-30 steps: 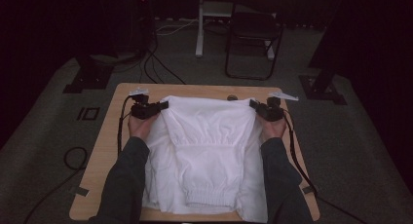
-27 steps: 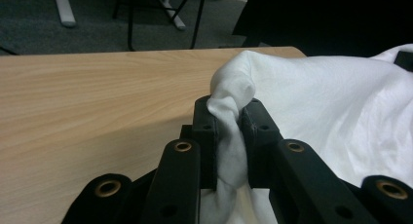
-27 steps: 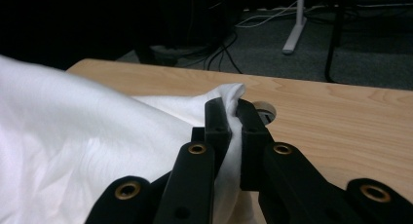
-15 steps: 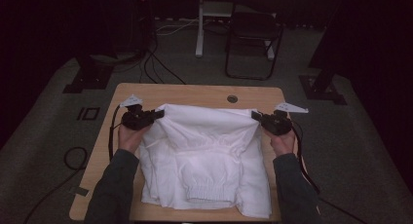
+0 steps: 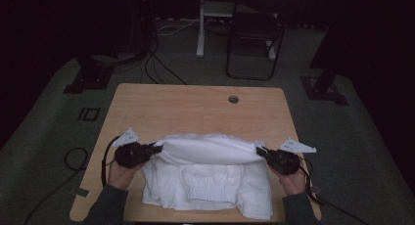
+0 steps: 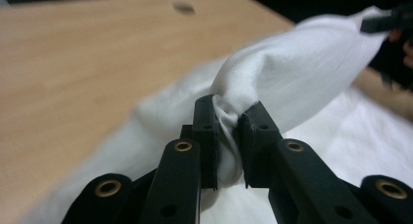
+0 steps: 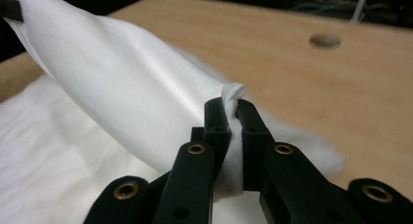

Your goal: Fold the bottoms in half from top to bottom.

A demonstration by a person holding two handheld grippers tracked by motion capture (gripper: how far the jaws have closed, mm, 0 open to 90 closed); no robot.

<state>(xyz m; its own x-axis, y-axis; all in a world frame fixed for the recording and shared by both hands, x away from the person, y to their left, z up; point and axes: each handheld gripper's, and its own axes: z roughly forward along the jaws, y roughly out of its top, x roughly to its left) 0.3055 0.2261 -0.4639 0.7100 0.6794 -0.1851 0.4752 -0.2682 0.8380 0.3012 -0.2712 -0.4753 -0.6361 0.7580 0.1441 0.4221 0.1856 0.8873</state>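
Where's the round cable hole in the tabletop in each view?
High view: round hole near the far edge of the table, right of centre.
Left gripper view: top, just left of centre, blurred.
Right gripper view: upper right.
Shared landmark: white garment stretched between both grippers.

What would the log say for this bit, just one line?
step: folding white knit sweater | left gripper: shut on sweater edge | right gripper: shut on sweater edge | fold lifted over wooden table

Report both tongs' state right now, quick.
Left tongs: shut on the white sweater, pinching a bunched fold of it.
Right tongs: shut on the white sweater, gripping the opposite end of the lifted fold.
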